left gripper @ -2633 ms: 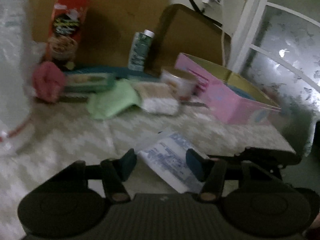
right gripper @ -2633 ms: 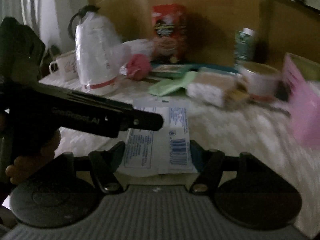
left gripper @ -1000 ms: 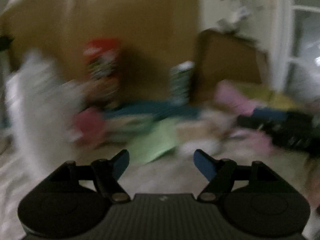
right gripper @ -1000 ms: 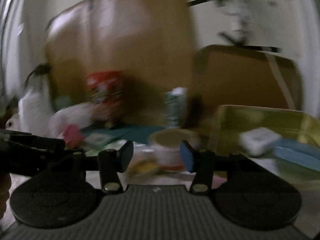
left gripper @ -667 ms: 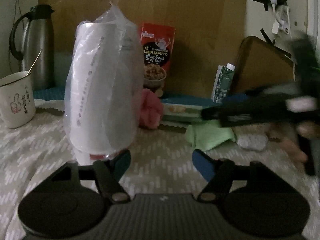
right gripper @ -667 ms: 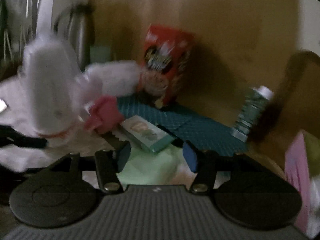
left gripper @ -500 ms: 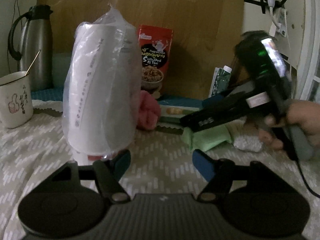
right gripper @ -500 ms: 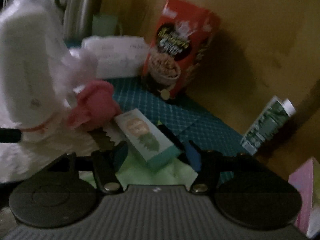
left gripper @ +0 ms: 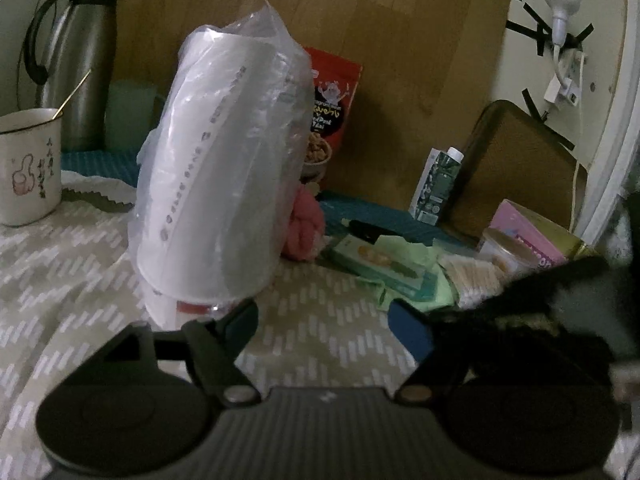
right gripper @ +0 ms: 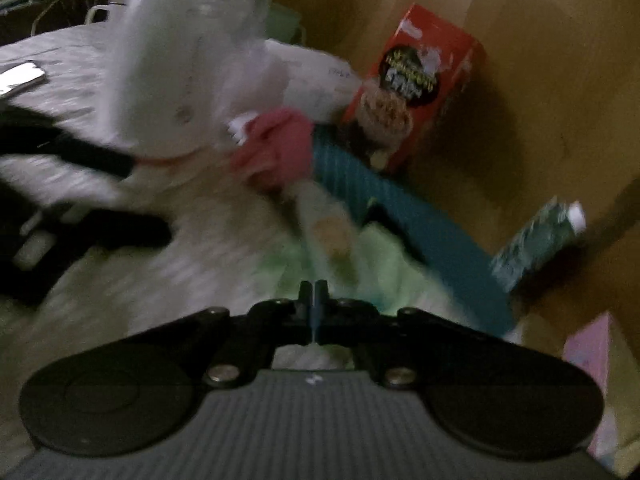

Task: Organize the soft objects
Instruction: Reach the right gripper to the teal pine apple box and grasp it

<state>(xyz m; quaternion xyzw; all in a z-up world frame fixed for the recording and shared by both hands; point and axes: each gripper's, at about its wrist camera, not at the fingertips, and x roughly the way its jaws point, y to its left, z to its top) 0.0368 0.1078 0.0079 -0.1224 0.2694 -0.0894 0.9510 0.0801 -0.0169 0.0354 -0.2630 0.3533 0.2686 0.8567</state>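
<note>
Our right gripper shows its two fingers pressed together over the crumpled pale-green soft cloth, though blur keeps us from telling whether any fabric is caught between them. Our left gripper stays spread wide above the patterned grey-white tablecloth, just beside the plastic-wrapped stack of white paper cups. A knotted pink soft cloth lies behind the cups, near the green cloth.

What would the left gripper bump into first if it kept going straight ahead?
Probably the slim teal box lying on the light green cloth, though depth is unclear. The left gripper is open, and the plastic-wrapped stack of white cups stands just left of that line.
</note>
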